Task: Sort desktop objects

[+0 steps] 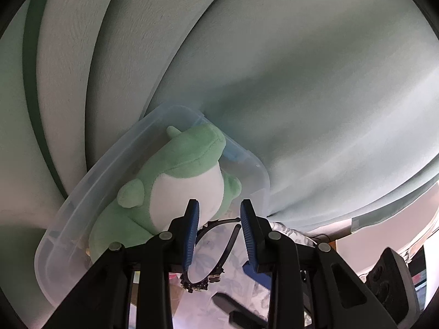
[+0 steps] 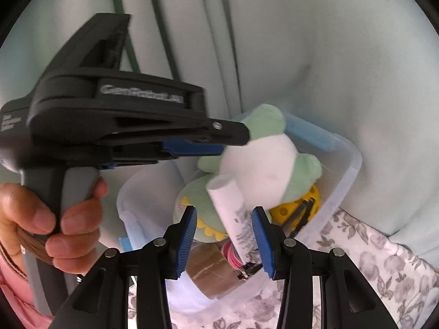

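Close in, two tools show. The right tool (image 2: 224, 240) is spread, its blue pads either side of a white paper roll (image 2: 233, 213) whose lower end carries a grey print; whether the pads touch the roll is hard to tell through the blur. The left tool (image 1: 219, 233) is spread too, its pads apart with nothing between them, and a black headband (image 1: 212, 257) lies just beyond its tips on the floral cloth (image 1: 208, 252). From the right wrist the left tool is seen side on, gripped by one hand (image 2: 41, 219).

One clear plastic bin (image 2: 345, 175) stands on that cloth. In it sit one green and white plush (image 2: 263, 161), just ahead of both tools, a yellow perforated ball (image 2: 293, 208), a brown tape roll (image 2: 211, 266) and a blue item (image 2: 312, 134) by the far wall.

Behind the bin hangs a pale green curtain (image 1: 301, 82) in broad folds.
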`<state>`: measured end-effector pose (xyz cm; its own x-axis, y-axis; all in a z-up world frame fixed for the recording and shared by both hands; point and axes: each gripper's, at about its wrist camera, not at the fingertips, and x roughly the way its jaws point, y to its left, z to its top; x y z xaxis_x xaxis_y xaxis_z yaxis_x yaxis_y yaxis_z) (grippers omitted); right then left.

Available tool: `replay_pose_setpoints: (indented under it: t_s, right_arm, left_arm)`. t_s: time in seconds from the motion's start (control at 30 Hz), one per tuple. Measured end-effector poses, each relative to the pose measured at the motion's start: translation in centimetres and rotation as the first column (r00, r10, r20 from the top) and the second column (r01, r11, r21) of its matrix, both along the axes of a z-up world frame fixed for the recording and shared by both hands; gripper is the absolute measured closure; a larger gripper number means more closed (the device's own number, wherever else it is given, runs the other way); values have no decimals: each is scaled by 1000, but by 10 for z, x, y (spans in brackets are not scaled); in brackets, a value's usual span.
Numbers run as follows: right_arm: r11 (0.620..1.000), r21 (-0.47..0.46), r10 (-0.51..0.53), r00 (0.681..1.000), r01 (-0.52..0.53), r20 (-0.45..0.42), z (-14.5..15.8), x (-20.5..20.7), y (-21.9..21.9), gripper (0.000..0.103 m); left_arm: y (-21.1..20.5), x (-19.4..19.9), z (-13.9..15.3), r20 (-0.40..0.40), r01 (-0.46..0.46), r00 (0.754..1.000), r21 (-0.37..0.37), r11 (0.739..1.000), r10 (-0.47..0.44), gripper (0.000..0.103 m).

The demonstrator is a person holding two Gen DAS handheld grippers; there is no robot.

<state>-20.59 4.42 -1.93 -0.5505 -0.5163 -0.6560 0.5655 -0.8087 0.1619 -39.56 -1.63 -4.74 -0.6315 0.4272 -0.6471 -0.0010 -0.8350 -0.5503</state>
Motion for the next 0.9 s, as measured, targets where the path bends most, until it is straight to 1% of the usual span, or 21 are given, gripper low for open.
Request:
replay_pose_setpoints:
  t_s: [0.07,0.17,0.23,0.4,0.53,0.63,0.77,0.9]
  right_arm:
    - [1000,-3,-10,1000,10,5,-3,1,-4,58]
    - [1000,0,-23,1000,23,8,4,7,-7,58]
    - [999,-2,-36,999,37,13,1,9,-7,58]
    - [998,-4,-67,997,67,25,0,16,4,58]
    - [996,-11,-90,996,90,27,1,22,11,58]
    - [994,-13,-105,994,105,23,2,28,14,58]
    - [994,-11,-108,994,108,17,-10,20,7,58]
    - [993,-12,-117,993,117,12,-9,28,6,58]
  left_arm:
    - [4,5,0,-17,-3,1000,-29,1000,3,72]
    - [9,24,8,-46,-12,999,-71,997,9,72]
    - [13,30,11,-64,-17,998,-95,995,10,72]
    - [17,57,21,-128,-34,992,-154,987,14,72]
    - [14,84,28,-163,-65,986,-192,979,33,71]
    - [13,97,27,-177,-87,983,-212,973,50,71]
    - [14,116,23,-192,-130,978,-259,957,81,71]
    - [15,129,17,-190,-144,977,-271,952,94,70]
